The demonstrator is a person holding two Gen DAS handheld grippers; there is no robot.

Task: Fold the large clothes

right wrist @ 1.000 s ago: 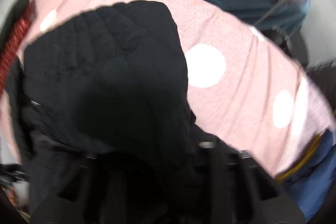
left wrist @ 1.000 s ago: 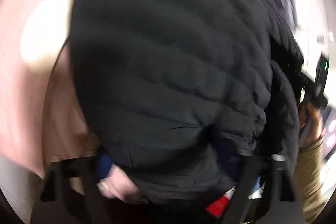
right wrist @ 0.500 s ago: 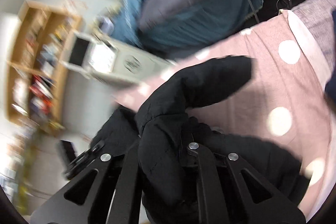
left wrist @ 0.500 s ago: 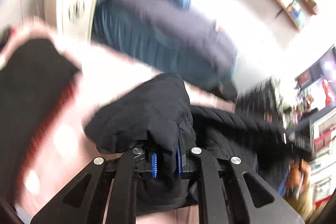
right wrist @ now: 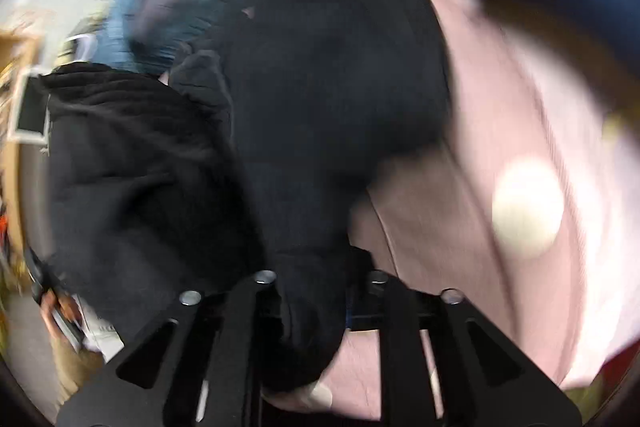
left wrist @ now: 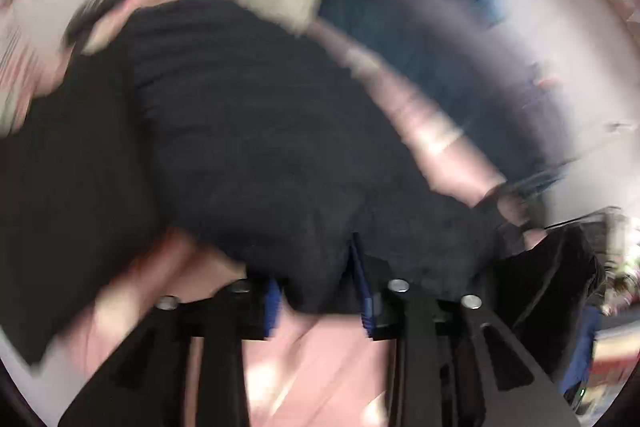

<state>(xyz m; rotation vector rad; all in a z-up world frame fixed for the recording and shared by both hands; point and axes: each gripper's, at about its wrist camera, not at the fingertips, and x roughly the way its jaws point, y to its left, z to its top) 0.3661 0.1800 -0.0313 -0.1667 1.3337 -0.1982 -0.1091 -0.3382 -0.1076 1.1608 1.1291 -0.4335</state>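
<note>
Both claws had just been opening. My left claw (left wrist: 316,291) and right claw (right wrist: 308,303) were each slightly apart with the black jacket (left wrist: 248,131) bunched between, draped on the pink bedsheet (right wrist: 500,115). Best bet: release evenly, then smooth the fold flat.

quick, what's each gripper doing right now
left gripper: jaws just opened some, black jacket edge between them, grip cannot be told.
right gripper: jaws just opened some, jacket fold fills the gap, grip cannot be told.
</note>
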